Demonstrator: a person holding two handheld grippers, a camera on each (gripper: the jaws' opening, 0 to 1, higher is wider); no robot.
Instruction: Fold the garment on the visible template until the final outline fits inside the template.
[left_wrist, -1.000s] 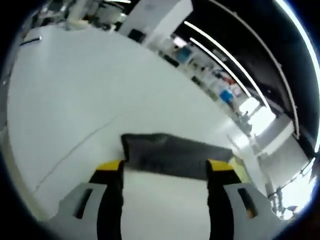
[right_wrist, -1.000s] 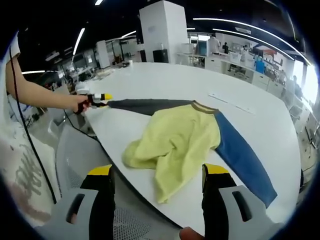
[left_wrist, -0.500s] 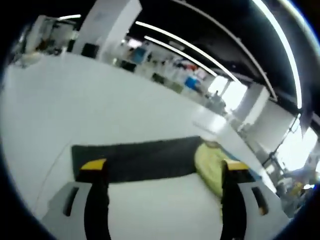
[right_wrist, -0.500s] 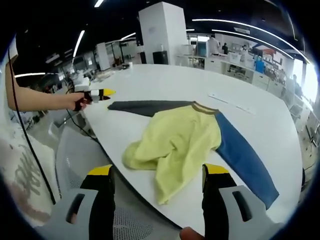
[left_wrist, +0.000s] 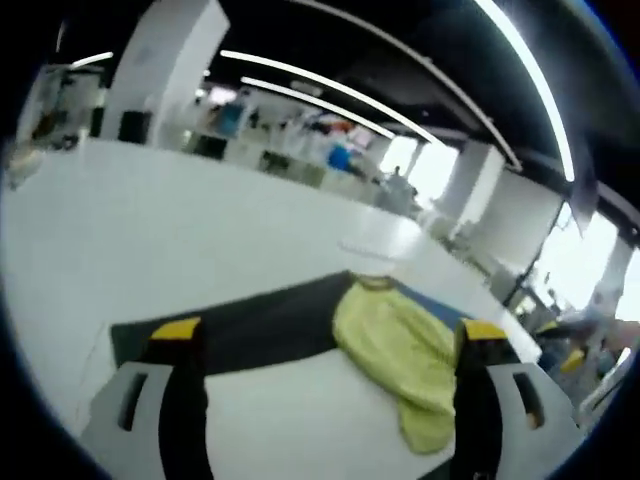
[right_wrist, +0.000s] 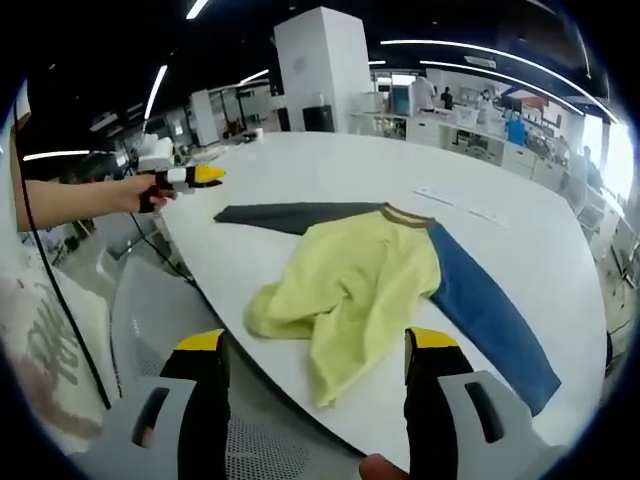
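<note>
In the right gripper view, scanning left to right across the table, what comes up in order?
Left gripper, held in a hand → dark grey sleeve → yellow body of the garment → blue sleeve, all lying on the white table.

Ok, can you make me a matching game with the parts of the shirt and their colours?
Things:
1. The shirt's body
2. The sleeve stretched toward the left gripper
3. The other sleeve
4. The table

Colours:
A. blue
B. white
C. yellow
D. dark grey

Pairs: 1-C, 2-D, 3-A, 4-B
</note>
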